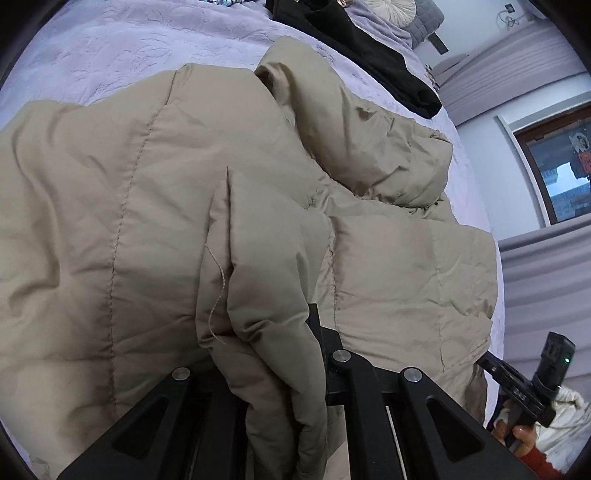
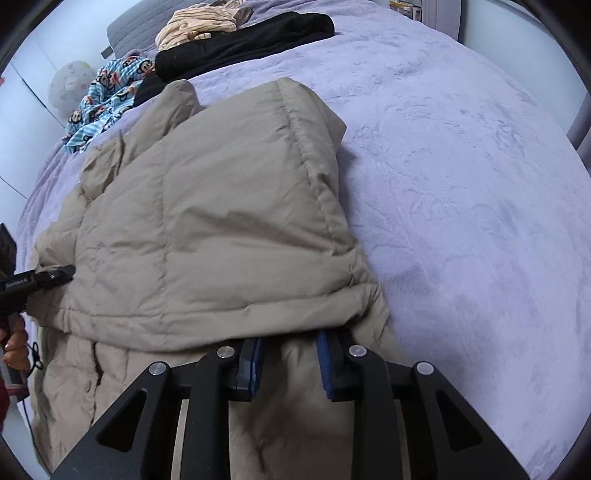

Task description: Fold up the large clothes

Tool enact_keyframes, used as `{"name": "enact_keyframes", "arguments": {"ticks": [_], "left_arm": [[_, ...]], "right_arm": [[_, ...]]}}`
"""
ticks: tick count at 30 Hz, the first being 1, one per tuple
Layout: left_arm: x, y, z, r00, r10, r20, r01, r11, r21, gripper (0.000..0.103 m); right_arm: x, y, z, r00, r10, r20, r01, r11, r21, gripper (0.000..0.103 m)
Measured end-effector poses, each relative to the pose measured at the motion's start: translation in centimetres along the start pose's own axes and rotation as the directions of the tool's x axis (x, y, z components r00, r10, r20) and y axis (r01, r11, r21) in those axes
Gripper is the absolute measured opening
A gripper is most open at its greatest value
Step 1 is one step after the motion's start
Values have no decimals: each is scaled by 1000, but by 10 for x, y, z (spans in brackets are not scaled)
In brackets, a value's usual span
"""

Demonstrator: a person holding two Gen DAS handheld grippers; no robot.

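Beige puffer jacket point(image 2: 207, 229) spread on the bed point(image 2: 461, 221) near its front edge, one panel doubled over. Left gripper point(image 1: 280, 369) clamps a bunched fold for carrying; right gripper point(image 2: 288, 365), jaws narrowed but apart, straddles the hem without pinching it

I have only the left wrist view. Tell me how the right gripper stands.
Observer: The right gripper sits at the jacket hem, its blue pads apart, with fabric between them.
Operator: Say what lies past the black garment.
Observer: A striped beige cloth lies bunched right beside it, on its far side.
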State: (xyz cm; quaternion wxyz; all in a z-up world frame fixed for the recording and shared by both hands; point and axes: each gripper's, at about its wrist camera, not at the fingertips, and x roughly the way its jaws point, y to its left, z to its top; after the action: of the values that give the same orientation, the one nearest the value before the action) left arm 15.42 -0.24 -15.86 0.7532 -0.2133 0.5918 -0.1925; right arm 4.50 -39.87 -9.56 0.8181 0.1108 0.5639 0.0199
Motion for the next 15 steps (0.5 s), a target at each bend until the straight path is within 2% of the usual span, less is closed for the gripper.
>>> {"name": "enact_keyframes", "arguments": {"ticks": [3, 6, 9, 11, 13, 15], "left_arm": [[-1, -3, 1, 1000, 11, 0, -11, 1000, 7, 9], [3, 0, 0, 1000, 15, 7, -15, 1000, 6, 10], [4, -1, -2, 1000, 23, 14, -23, 1000, 9, 10], [5, -4, -3, 999, 29, 16, -29, 999, 14, 10], [4, -7, -2, 999, 33, 19, -34, 999, 15, 10], [-1, -11, -1, 999, 42, 13, -42, 999, 19, 10]], "right_arm": [[-27, 23, -5, 998, 44, 41, -41, 997, -72, 28], [-37, 34, 21, 993, 66, 93, -58, 994, -91, 28], [-22, 28, 58, 987, 104, 119, -102, 994, -23, 28], [-4, 26, 74, 989, 80, 120, -78, 997, -23, 28], [21, 15, 86, 995, 15, 94, -15, 1000, -3, 27], [42, -5, 92, 998, 33, 55, -38, 995, 87, 27]]}}
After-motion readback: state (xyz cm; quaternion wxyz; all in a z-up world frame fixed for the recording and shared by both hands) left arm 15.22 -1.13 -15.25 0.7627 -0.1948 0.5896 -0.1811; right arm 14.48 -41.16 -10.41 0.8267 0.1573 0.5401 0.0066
